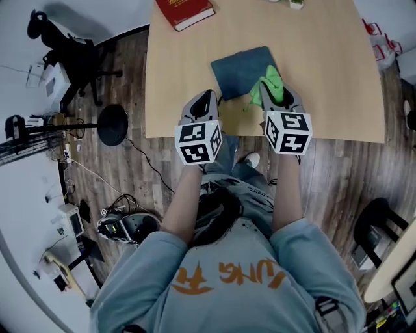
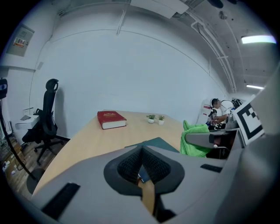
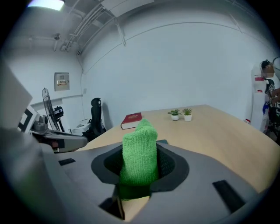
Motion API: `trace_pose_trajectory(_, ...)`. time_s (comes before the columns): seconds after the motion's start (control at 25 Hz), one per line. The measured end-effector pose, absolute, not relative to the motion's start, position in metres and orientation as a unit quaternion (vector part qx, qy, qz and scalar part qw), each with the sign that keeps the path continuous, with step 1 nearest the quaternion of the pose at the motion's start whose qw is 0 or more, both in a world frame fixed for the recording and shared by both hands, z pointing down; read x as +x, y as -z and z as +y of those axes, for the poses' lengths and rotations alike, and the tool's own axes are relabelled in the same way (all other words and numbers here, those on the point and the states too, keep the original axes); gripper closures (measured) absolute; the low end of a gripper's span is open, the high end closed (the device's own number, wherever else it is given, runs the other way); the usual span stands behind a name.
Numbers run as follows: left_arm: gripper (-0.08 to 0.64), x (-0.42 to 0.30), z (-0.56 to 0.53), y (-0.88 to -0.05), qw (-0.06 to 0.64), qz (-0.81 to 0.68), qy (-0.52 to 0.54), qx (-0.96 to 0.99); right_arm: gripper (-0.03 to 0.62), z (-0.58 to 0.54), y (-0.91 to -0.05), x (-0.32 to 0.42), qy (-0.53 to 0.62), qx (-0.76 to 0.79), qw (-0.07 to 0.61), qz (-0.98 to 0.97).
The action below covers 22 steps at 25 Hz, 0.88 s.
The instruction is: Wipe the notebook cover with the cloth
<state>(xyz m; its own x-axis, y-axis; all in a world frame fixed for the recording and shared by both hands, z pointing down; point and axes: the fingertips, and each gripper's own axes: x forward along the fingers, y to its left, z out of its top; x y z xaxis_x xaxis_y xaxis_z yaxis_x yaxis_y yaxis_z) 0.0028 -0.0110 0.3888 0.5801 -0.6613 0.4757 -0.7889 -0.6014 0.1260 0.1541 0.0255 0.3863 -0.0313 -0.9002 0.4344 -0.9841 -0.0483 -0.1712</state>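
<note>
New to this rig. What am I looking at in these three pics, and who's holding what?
There is no robot here. A person holds a handheld gripper in each hand. One picture comes from a head camera looking down. The other two cameras ride on the grippers and look along their fingers. On the wooden table lie a dark teal notebook, a red book and two small potted plants. The right gripper has its fingers shut on a green cloth at the notebook's edge. The left gripper has its fingers together, with nothing clearly held.

The head view looked steeply down on the desk (image 1: 325,78); both gripper views faced low across it, sharing the red book (image 1: 184,12).
</note>
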Motion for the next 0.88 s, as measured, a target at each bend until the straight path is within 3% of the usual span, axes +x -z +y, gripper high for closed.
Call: trace_pose_trajectory(0.88,0.541,-0.045,-0.064,-0.471,0.256,-0.443,-0.235,0.826,0.462,-0.054,-0.458,0.054,-0.226,0.535,0.263,-0.771)
